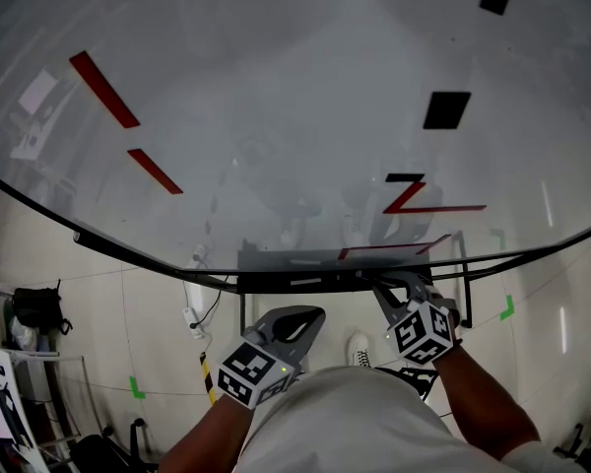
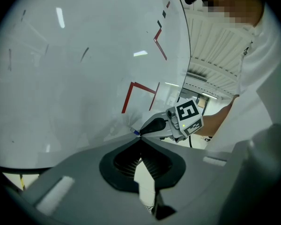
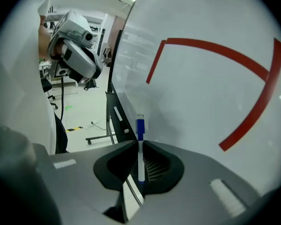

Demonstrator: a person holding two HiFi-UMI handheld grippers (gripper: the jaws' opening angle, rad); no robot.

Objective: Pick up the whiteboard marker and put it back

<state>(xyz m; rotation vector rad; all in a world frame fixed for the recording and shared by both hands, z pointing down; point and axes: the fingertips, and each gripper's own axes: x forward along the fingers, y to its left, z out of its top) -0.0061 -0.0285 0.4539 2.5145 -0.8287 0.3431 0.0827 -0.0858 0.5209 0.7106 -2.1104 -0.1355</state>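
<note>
Two jaws of the right gripper (image 3: 139,143) were clamped on the whiteboard marker (image 3: 140,153), which stood upright between them. Its white barrel sat in the grip and its blue cap pointed to 12 o'clock, close to the whiteboard (image 3: 201,102). In the head view this gripper sat at about 5 o'clock, its tips up against the ledge (image 1: 305,282) along the board's lower edge. The left gripper (image 2: 139,139) had its jaws pressed together with nothing between them. In the head view it hung at about 6 o'clock, just short of the ledge and beside the right one. From the left gripper's own camera the right gripper showed at 1 o'clock, with the marker's blue end poking out toward the board. A slim dark pen-like item (image 3: 117,115) lay on the ledge at 10 o'clock from the held marker. Red lines (image 3: 210,48) crossed the board, and a black square (image 1: 446,109) sat on it at 1 o'clock. Pale floor tiles (image 1: 158,313) with green tape marks (image 1: 136,387) showed below the board.
</note>
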